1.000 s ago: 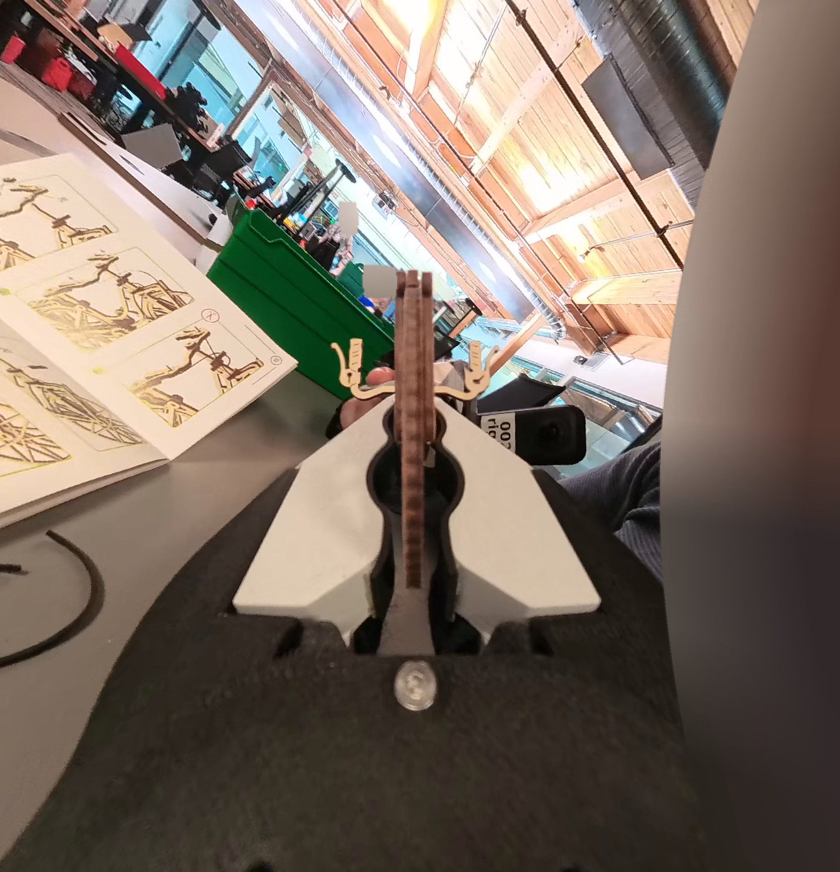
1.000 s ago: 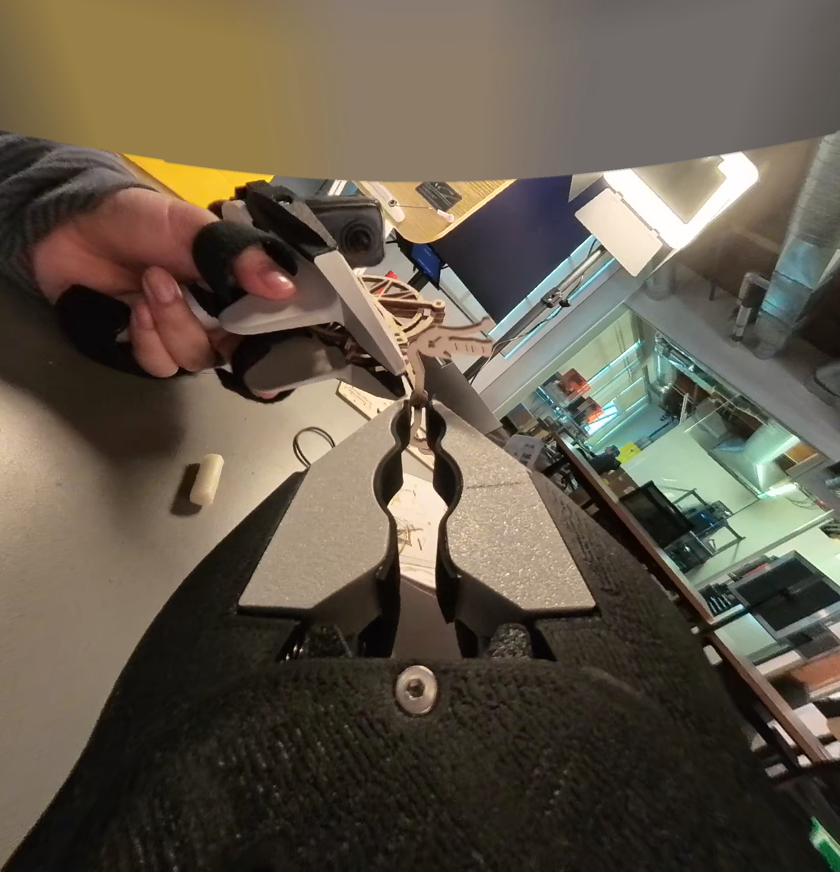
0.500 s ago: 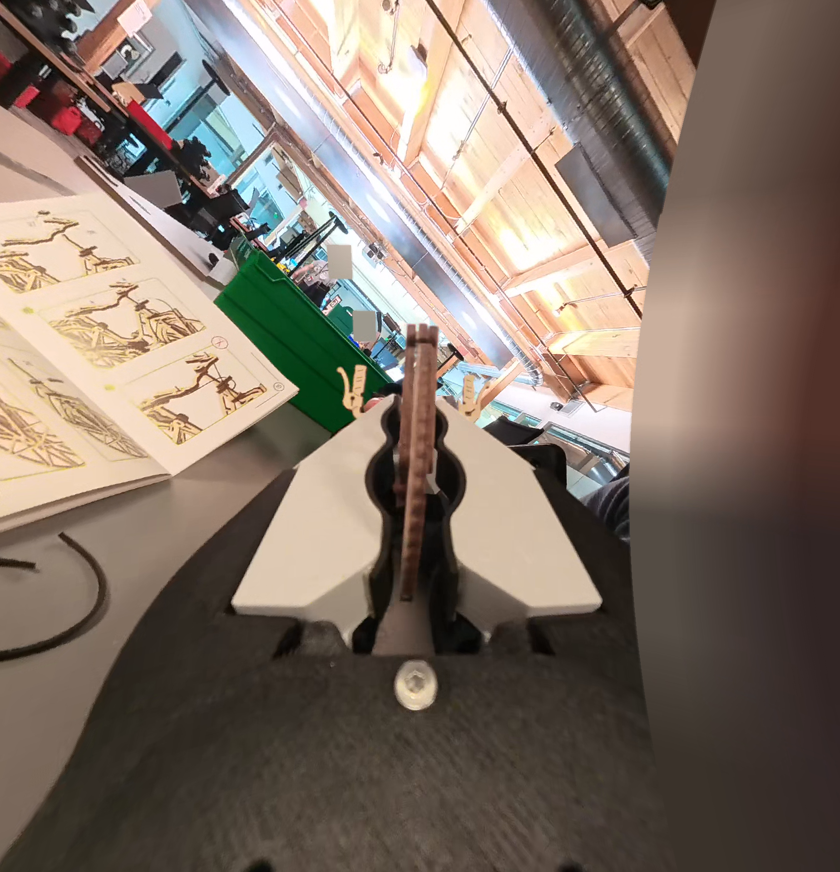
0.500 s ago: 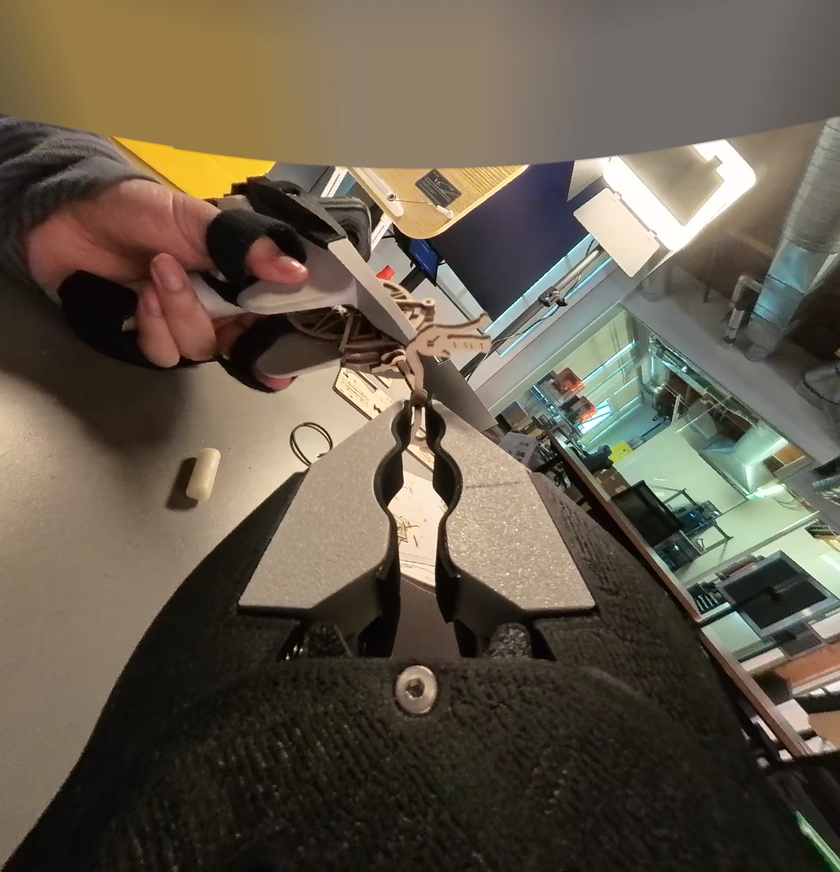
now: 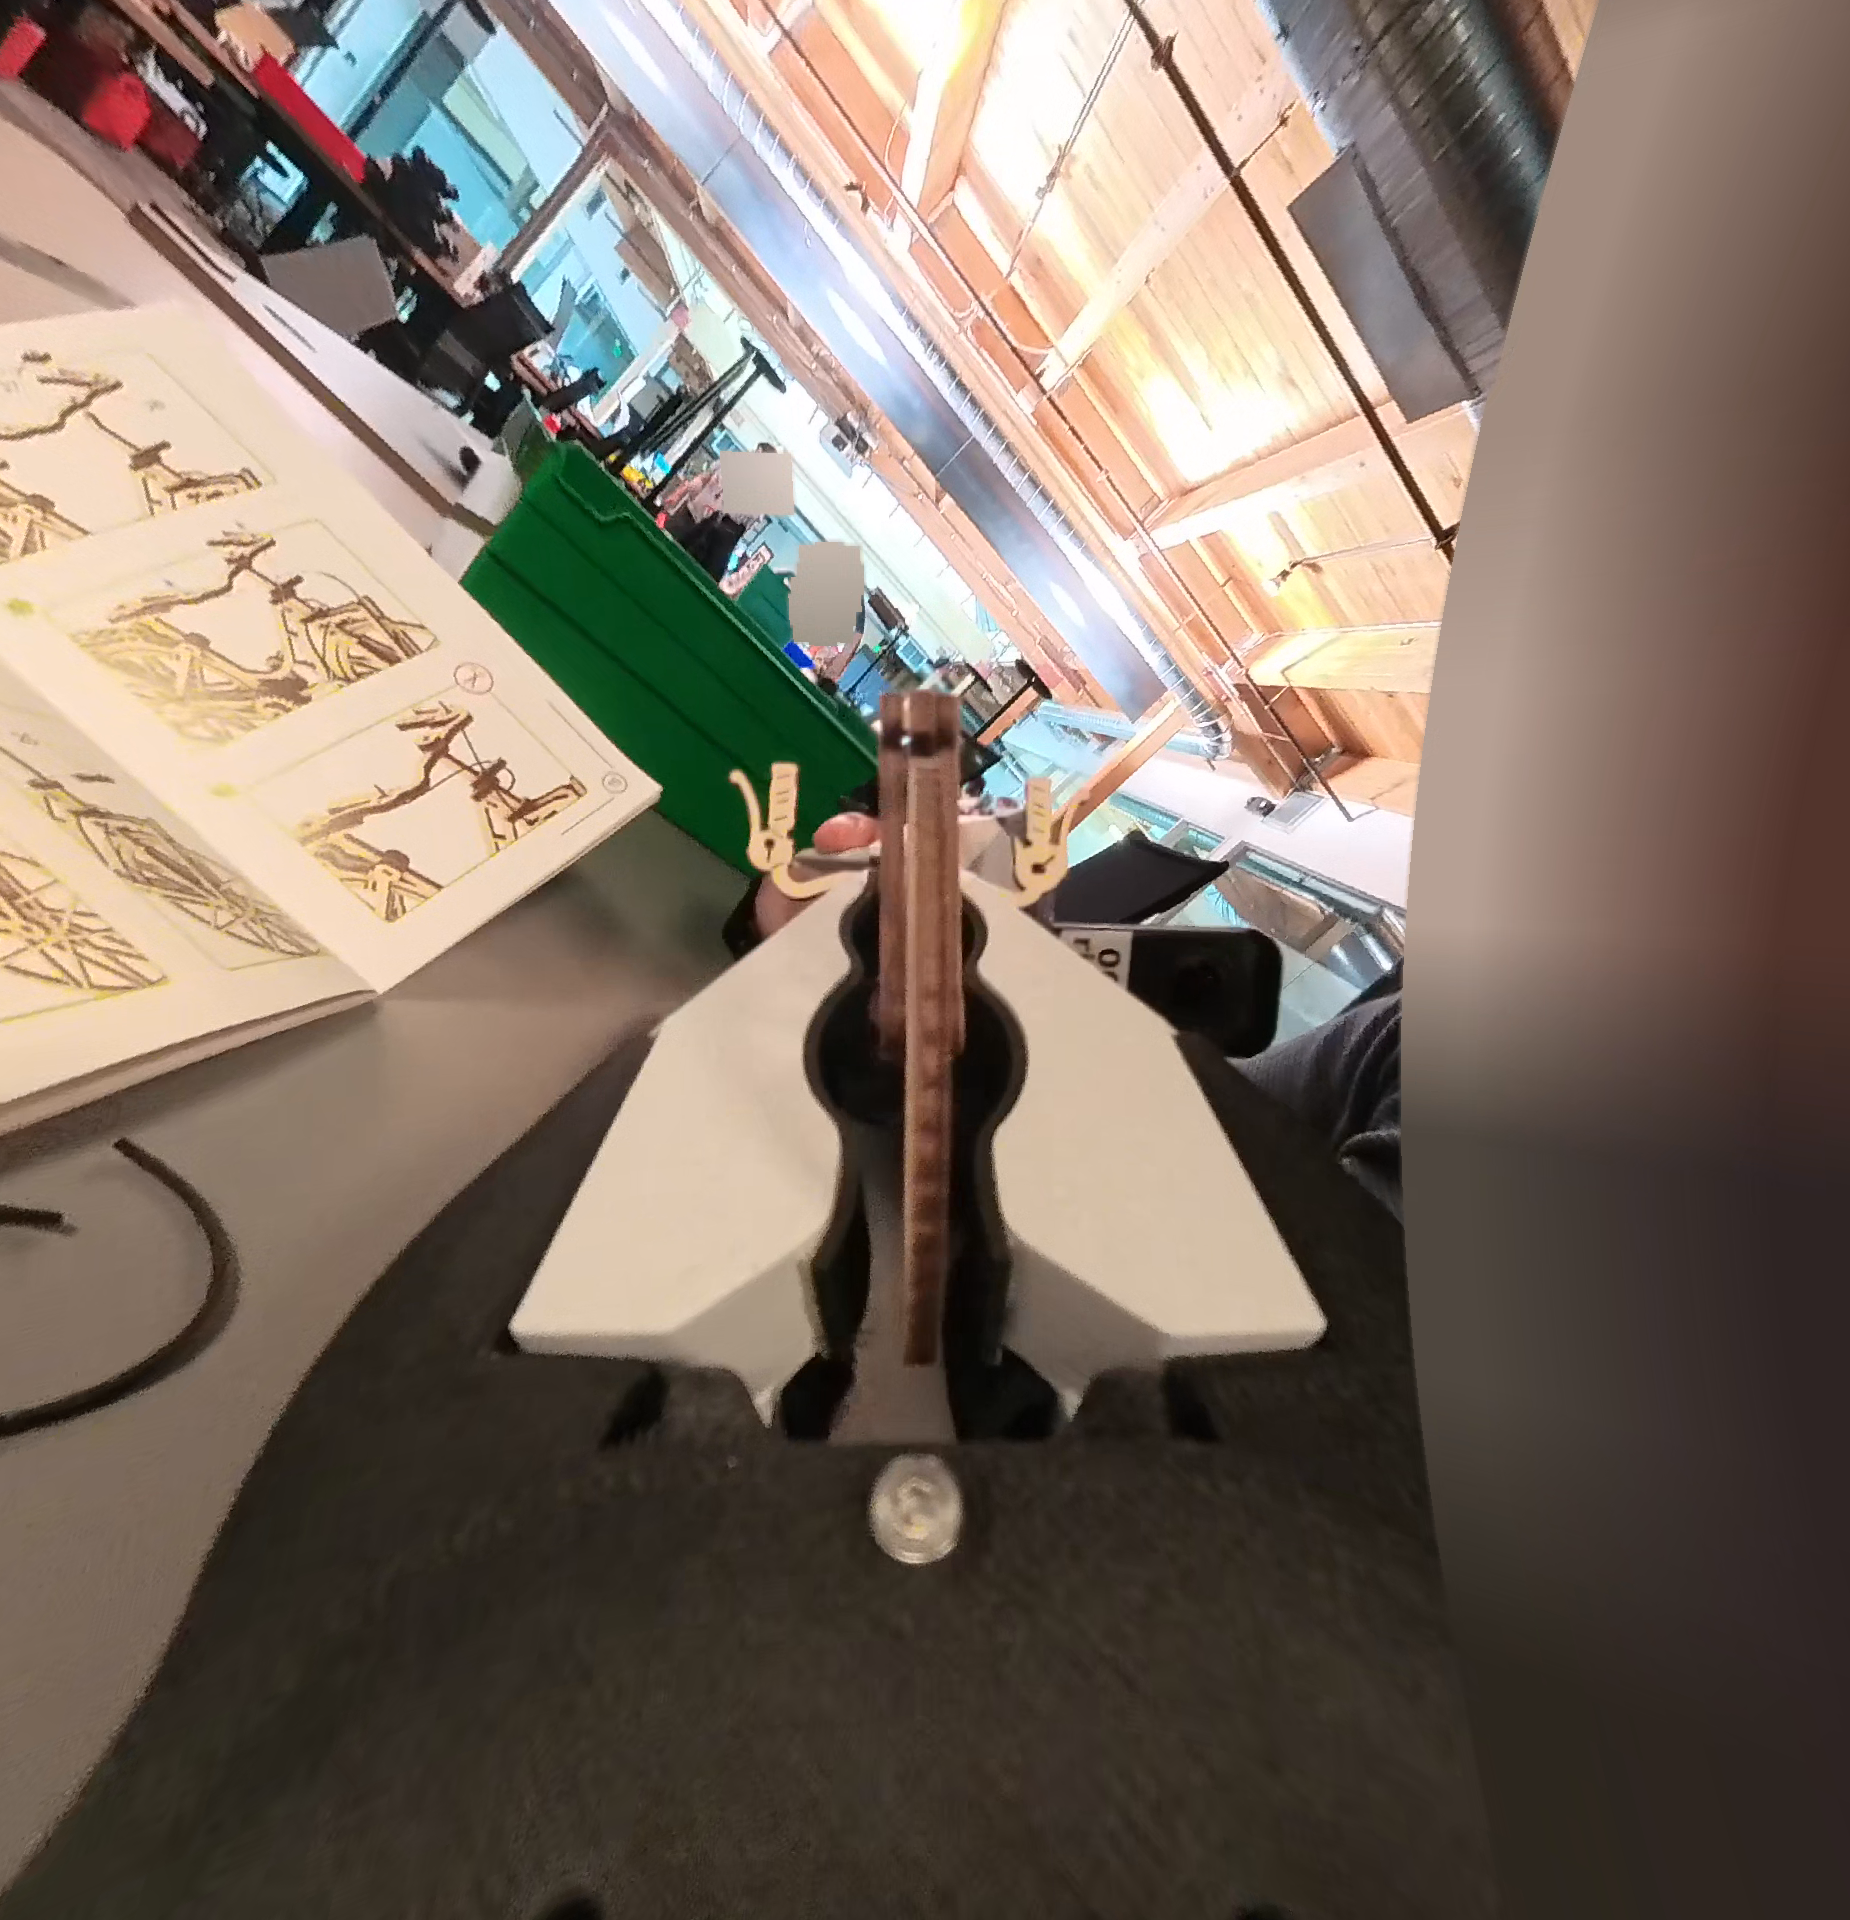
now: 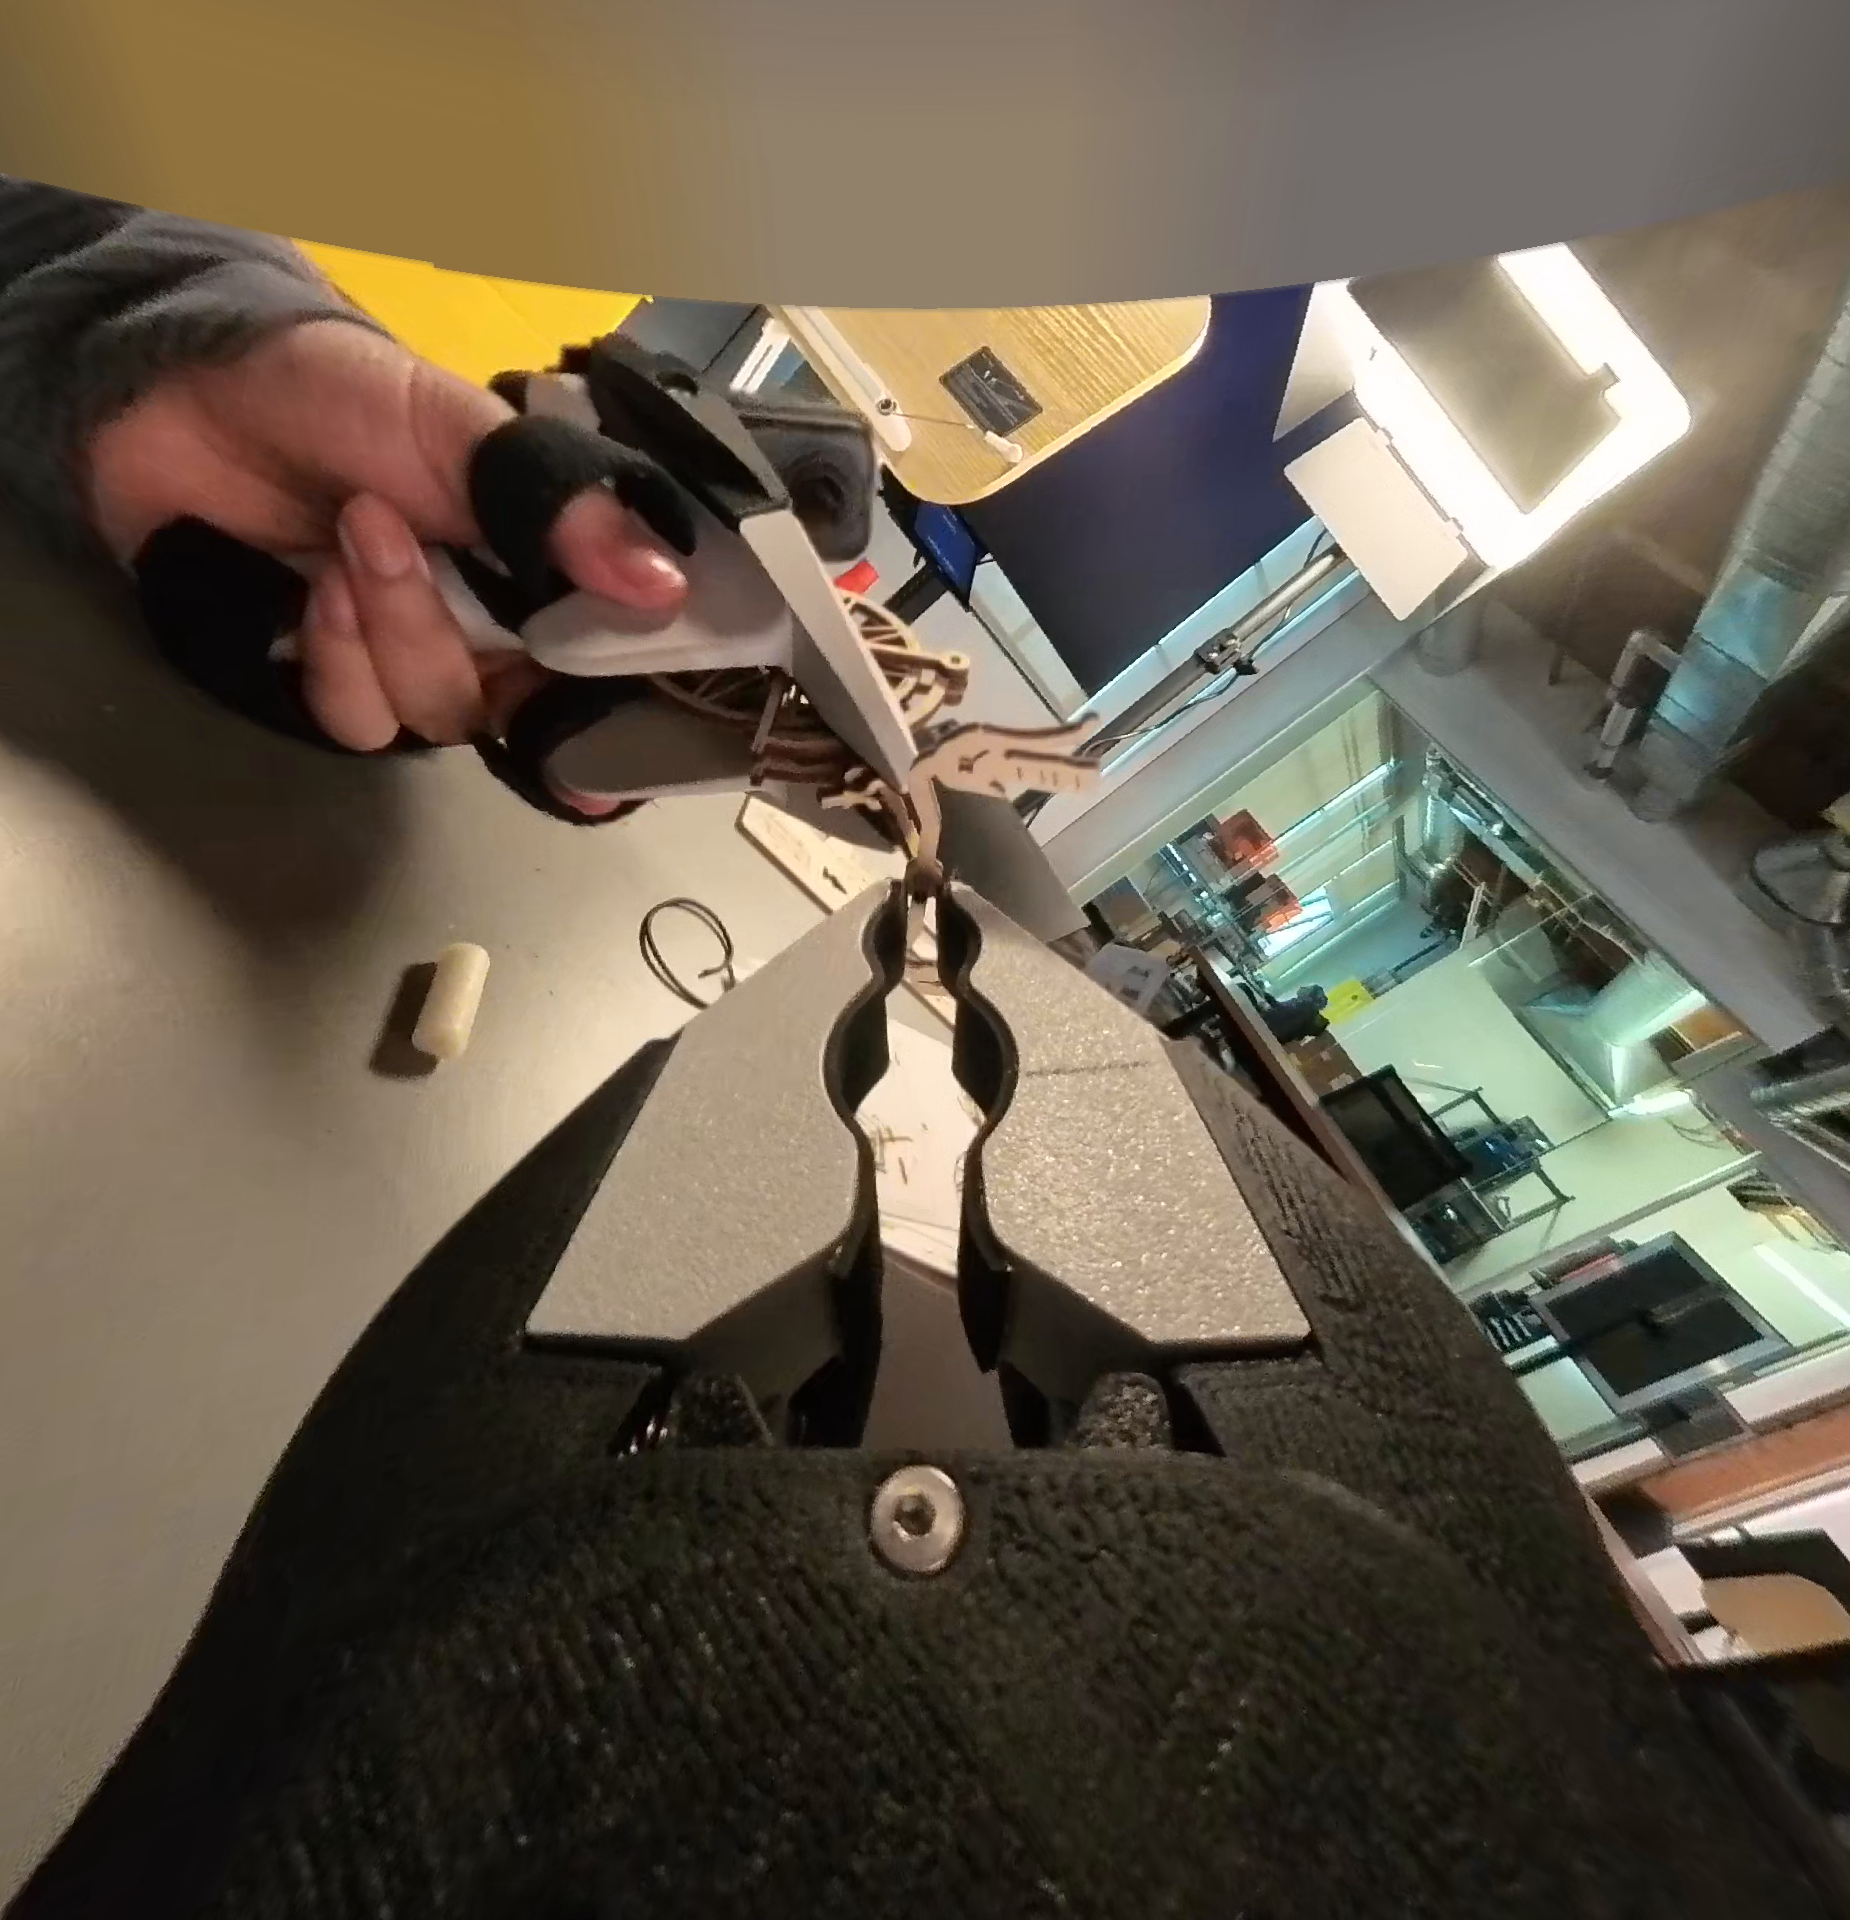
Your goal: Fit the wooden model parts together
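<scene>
My left gripper (image 5: 916, 914) has white fingers and is shut on the wooden bike model (image 5: 921, 1039), seen edge-on as brown layered wood. A pale wooden handlebar piece (image 5: 781, 831) crosses the model's far end. In the right wrist view, my right gripper (image 6: 921, 899) has grey fingers. It is shut on the thin lower end of that handlebar piece (image 6: 1004, 769), which meets the model (image 6: 796, 717). A hand holds the left gripper (image 6: 848, 686) at the upper left of that view. The joint itself is hidden.
An open instruction booklet (image 5: 225, 675) lies on the grey table at left, with a black cord (image 5: 173, 1299) in front of it and a green bin (image 5: 640, 644) behind. A small white cylinder (image 6: 443, 1003), a black loop (image 6: 687, 951) and a pale wooden sheet (image 6: 807, 862) lie near the grippers.
Both grippers have stayed shut on their parts. The left gripper with the model has tipped and shifted slightly. The handlebar piece has stayed at the model's front end.
</scene>
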The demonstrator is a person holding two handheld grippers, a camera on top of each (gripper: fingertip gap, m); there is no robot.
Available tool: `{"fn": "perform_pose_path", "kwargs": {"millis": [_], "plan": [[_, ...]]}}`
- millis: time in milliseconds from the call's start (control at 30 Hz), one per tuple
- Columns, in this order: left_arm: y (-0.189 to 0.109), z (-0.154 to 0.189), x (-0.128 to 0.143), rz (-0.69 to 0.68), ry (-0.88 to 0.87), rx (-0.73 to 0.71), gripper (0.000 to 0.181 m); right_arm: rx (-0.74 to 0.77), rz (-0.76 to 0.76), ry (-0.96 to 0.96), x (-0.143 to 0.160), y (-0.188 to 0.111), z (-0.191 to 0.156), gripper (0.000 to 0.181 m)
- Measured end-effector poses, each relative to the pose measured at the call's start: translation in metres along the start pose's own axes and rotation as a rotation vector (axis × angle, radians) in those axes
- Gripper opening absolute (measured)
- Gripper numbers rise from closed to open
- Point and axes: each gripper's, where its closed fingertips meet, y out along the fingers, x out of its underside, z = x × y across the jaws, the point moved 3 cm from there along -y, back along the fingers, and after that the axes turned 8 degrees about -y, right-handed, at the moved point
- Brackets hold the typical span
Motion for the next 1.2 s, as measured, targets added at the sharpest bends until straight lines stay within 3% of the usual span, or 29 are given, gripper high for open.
{"fn": "perform_pose_path", "kwargs": {"millis": [467,867,1067,1200], "plan": [[-0.002,-0.018,0.017,-0.263,-0.013,-0.133,0.008,-0.241,-0.066,0.080,0.013,-0.008,-0.020,0.000],[-0.002,-0.024,0.022,-0.295,0.043,-0.209,0.008,-0.213,-0.259,-0.260,0.017,-0.006,-0.024,0.000],[-0.003,-0.028,0.017,-0.253,0.055,-0.248,0.008,-0.189,-0.319,-0.242,0.021,-0.002,-0.025,0.002],[-0.003,-0.025,0.015,-0.245,0.003,-0.197,0.008,-0.166,-0.251,-0.086,0.019,-0.002,-0.022,0.004]]}}
